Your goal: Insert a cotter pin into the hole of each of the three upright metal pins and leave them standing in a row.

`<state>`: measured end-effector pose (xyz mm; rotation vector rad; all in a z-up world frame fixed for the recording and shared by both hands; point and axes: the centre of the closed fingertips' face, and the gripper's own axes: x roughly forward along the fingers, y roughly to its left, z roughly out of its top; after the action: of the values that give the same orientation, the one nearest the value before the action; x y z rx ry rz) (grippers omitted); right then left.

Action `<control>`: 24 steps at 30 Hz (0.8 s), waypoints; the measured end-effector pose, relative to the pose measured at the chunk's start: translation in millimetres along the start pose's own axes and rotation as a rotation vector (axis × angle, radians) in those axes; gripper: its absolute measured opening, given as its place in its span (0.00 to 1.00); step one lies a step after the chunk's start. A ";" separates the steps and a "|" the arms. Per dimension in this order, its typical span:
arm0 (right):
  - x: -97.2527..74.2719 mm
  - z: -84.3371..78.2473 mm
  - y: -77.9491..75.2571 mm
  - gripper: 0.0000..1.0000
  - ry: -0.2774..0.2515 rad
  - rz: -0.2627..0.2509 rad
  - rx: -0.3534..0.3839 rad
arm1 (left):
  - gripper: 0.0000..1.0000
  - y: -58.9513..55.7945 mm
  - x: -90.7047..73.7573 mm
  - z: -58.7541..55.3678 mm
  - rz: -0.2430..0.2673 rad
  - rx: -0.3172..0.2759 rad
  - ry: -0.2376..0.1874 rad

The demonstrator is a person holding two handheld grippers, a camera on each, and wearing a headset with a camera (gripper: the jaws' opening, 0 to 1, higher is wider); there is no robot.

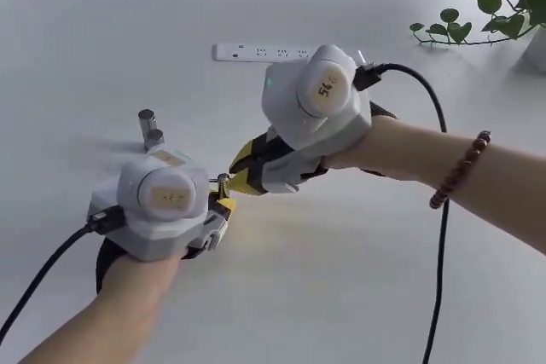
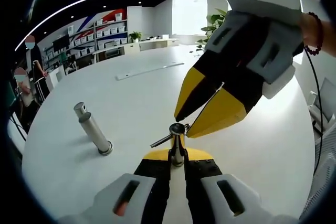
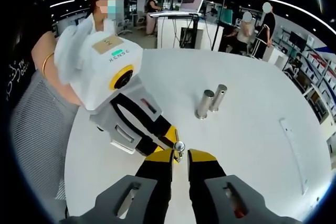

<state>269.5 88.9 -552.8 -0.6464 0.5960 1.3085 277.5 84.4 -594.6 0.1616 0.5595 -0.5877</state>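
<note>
I see a white surface (image 1: 341, 279). My left gripper (image 2: 177, 157) and right gripper (image 3: 180, 157) are grey, with black jaws and yellow tips. The metal pin (image 2: 177, 148) is shiny silver. The power strip (image 1: 281, 53) is white, the plant (image 1: 503, 6) green, the bead bracelet (image 1: 461, 172) reddish brown, the cable (image 1: 435, 296) black.

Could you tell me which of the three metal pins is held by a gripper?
The pin clamped in the left gripper, just below the right gripper; the other two pins stand free on the table.

Two pins (image 1: 150, 128) on table (image 1: 102, 31), power strip (image 1: 281, 52) behind them
</note>
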 end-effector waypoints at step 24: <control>13.9 4.8 0.3 0.04 -0.036 0.012 0.082 | 0.07 7.6 -1.4 -1.8 0.008 0.001 0.010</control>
<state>271.7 101.8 -559.5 -0.5513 0.6218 1.2979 280.0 91.9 -595.4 0.1674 0.5682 -0.5796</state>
